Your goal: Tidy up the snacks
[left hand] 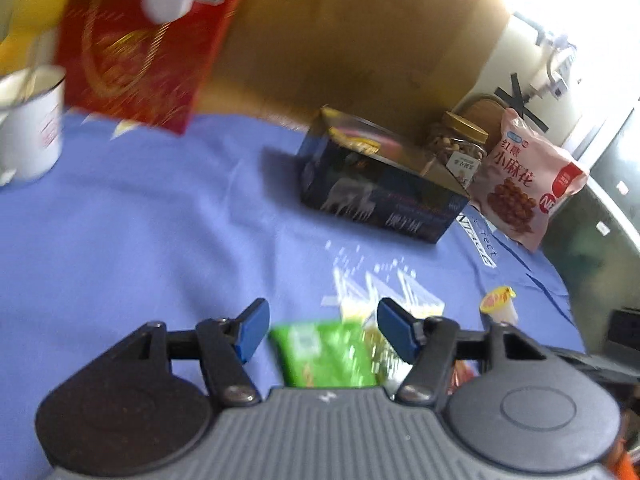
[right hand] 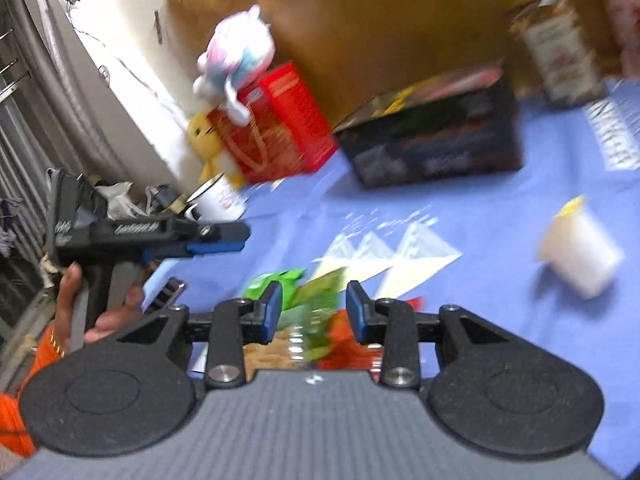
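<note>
My left gripper (left hand: 320,330) is open above a green snack packet (left hand: 326,356) lying on the blue cloth (left hand: 140,240). My right gripper (right hand: 314,310) is open over green (right hand: 312,300) and red snack packets (right hand: 344,344); nothing is held. A dark open box (left hand: 380,196) stands mid-table with packets inside; it also shows in the right wrist view (right hand: 436,136). A nut jar (left hand: 456,146) and a pink snack bag (left hand: 528,184) stand right of the box. A small jelly cup (left hand: 500,304) lies on the cloth. The left gripper also shows in the right wrist view (right hand: 216,240).
A red box (left hand: 140,48) with a plush toy (right hand: 236,60) on top stands at the back left, next to a white mug (left hand: 28,132) and a yellow toy (right hand: 204,140). A cardboard wall (left hand: 360,40) backs the table. The table edge drops off at the right.
</note>
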The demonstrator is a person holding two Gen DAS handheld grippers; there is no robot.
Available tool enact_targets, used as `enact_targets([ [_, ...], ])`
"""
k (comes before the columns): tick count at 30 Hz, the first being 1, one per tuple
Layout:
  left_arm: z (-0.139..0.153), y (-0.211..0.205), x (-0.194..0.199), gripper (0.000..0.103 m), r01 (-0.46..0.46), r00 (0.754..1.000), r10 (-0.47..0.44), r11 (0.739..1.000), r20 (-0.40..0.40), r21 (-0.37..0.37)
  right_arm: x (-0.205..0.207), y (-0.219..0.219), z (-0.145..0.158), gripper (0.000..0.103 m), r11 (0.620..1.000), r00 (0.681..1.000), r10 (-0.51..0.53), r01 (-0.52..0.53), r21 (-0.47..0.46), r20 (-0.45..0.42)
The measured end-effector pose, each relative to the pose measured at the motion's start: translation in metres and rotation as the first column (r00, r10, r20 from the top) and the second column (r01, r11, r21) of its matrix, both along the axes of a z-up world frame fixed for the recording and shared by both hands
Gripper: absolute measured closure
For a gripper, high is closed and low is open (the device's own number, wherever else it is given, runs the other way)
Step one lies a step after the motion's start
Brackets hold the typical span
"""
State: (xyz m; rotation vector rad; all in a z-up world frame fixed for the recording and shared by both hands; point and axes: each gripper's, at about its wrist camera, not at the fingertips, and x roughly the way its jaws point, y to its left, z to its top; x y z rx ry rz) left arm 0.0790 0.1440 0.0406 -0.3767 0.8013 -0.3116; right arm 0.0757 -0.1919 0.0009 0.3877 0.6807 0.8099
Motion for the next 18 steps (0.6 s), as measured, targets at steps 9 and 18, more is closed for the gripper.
enact_targets([
  [9, -0.036, 0.013, -0.019, 0.038, -0.004, 0.997, -0.005, 0.994, -0.079, -0.111, -0.038, 0.079, 0.004, 0.045, 0.965, 0.974, 0.178, -0.146, -0.216, 0.137],
  [18, -0.040, 0.004, -0.011, 0.038, 0.025, 0.998, -0.033, 0.991, -0.056, -0.133, -0.040, 0.074, -0.019, 0.034, 0.883, 0.962, -0.047, 0.166, -0.439, 0.270],
])
